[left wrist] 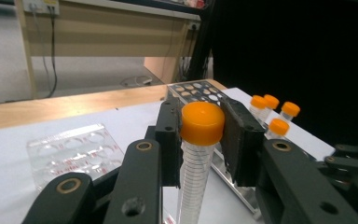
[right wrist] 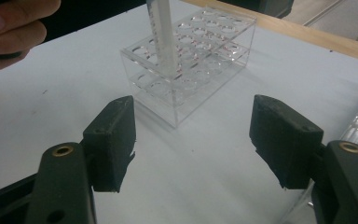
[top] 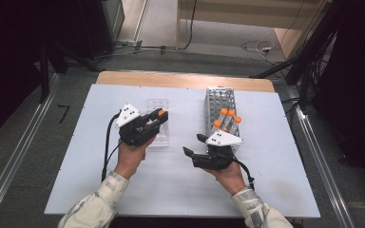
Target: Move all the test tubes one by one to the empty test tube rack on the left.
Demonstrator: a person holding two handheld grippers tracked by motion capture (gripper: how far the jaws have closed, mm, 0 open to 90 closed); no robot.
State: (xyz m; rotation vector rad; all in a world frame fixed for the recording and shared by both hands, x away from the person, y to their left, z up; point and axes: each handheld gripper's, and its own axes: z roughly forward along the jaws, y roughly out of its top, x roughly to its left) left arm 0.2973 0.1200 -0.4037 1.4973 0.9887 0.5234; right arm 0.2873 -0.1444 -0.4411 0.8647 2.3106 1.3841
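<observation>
High view: fixed overhead, looks fwd and down on the whole table [top: 123, 190]. Left gripper view: low, close, faces along its jaws toward the metal rack [left wrist: 200, 91] w/ the far table edge behind. Right gripper view: low, near the table top, faces the clear rack [right wrist: 186, 60]. All three share the clear rack [top: 158, 122].

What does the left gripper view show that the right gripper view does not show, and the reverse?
The left gripper view alone gives the tube's orange cap pinched in the left tool, plus the metal rack with four capped tubes. The right gripper view alone gives the open, empty right tool. Both show the clear plastic rack and the held tube's body.
</observation>
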